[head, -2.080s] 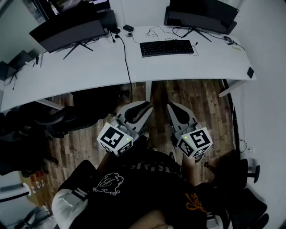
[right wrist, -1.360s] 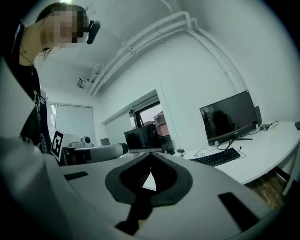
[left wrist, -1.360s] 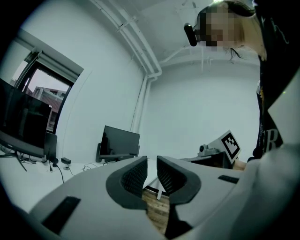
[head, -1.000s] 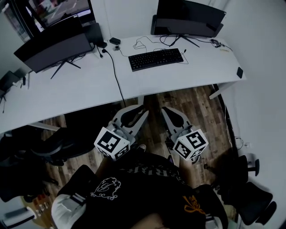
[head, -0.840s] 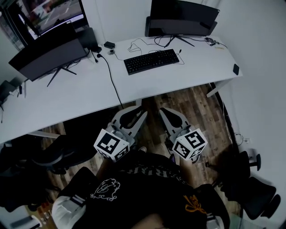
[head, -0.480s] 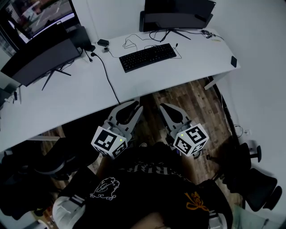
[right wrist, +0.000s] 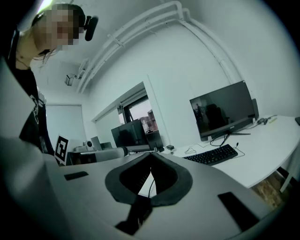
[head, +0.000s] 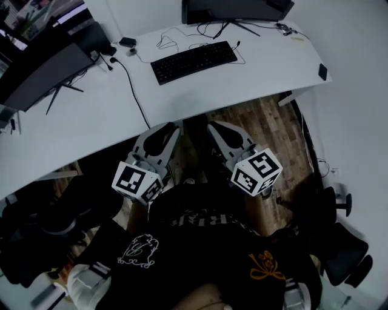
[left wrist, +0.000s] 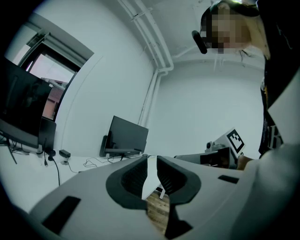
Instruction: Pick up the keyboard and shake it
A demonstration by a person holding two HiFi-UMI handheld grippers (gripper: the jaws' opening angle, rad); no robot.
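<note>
Black keyboard [head: 194, 62] lies flat on the white table [head: 254, 75], before a monitor [head: 233, 8], well apart from both grippers. Left gripper [head: 174, 125]: jaws all but together, empty. Right gripper [head: 211, 125]: jaws pressed together, empty.

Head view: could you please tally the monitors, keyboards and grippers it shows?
Monitors: 2, left monitor, far monitor
Keyboards: 1, the keyboard
Grippers: 2, left gripper, right gripper
Total: 5
</note>
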